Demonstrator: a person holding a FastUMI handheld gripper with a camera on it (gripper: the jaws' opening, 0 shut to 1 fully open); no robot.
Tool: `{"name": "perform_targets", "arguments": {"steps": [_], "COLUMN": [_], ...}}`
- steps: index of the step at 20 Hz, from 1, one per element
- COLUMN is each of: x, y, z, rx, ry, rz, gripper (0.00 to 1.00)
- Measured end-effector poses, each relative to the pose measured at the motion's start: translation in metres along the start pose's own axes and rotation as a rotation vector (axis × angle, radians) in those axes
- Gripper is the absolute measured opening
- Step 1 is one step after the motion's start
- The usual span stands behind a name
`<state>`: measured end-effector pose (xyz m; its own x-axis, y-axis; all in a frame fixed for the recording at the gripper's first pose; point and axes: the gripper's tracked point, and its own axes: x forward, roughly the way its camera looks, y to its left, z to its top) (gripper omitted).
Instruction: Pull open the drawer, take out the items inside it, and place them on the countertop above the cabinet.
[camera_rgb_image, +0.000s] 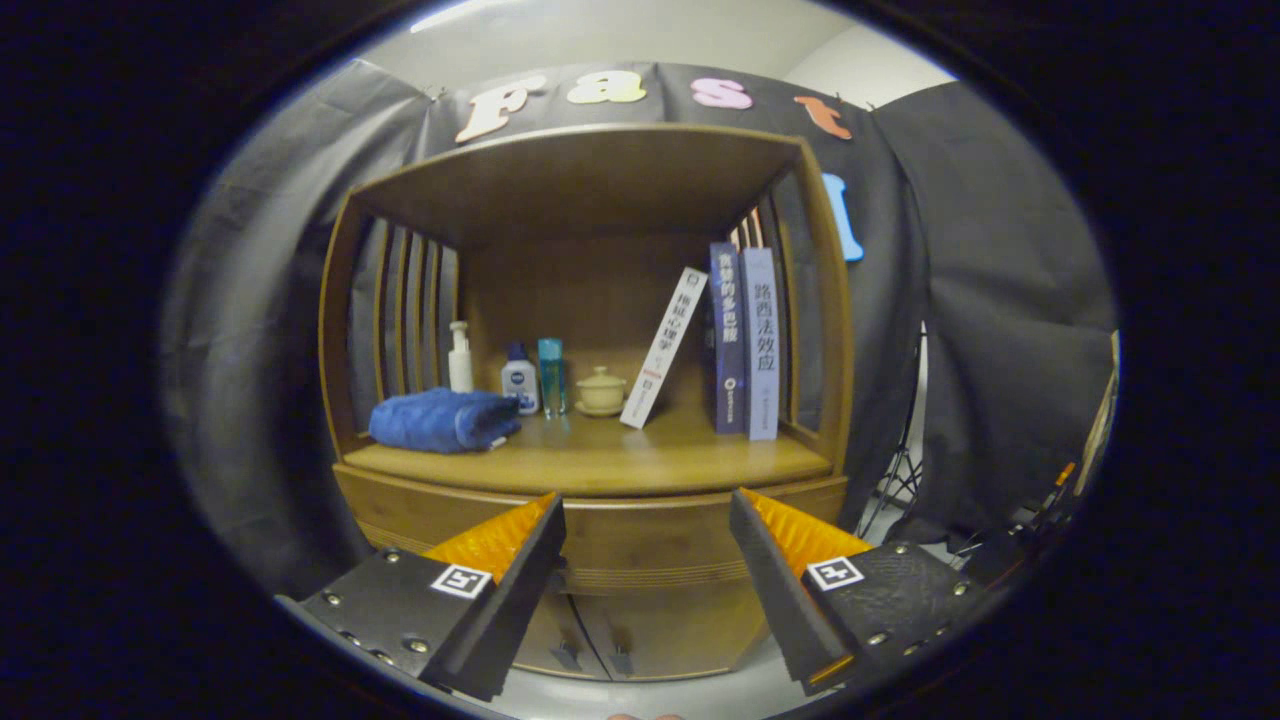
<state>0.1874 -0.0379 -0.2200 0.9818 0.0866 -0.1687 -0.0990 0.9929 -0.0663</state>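
We hold the gripper (647, 520) with its fingers spread wide and nothing between them, aimed at a wooden cabinet (590, 400). Beyond the left finger, on the countertop (600, 455), we see a folded blue towel (443, 419). Behind it stands a white pump bottle (460, 357). Further along, ahead of the gap between the fingers, stand a small white bottle with a blue cap (520, 379), a clear blue bottle (551, 375) and a lidded cream cup (601, 390) on a saucer. Just beside the cup, a white book (664, 346) leans to the right against a dark blue book (728, 340). A pale blue book (764, 345) stands upright next to that one, beyond the right finger, near the cabinet's right post. Between the fingertips and just past them runs the drawer (650, 545), a closed wooden front directly under the countertop. Below it, two doors (640, 630) with small dark handles stand shut.
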Motion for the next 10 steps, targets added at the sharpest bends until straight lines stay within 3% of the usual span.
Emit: {"name": "perform_targets", "arguments": {"steps": [10], "x": [0.041], "y": [0.070], "z": [-0.070], "rx": [-0.014], "ry": [0.095], "rz": [0.113], "gripper": [0.99]}}
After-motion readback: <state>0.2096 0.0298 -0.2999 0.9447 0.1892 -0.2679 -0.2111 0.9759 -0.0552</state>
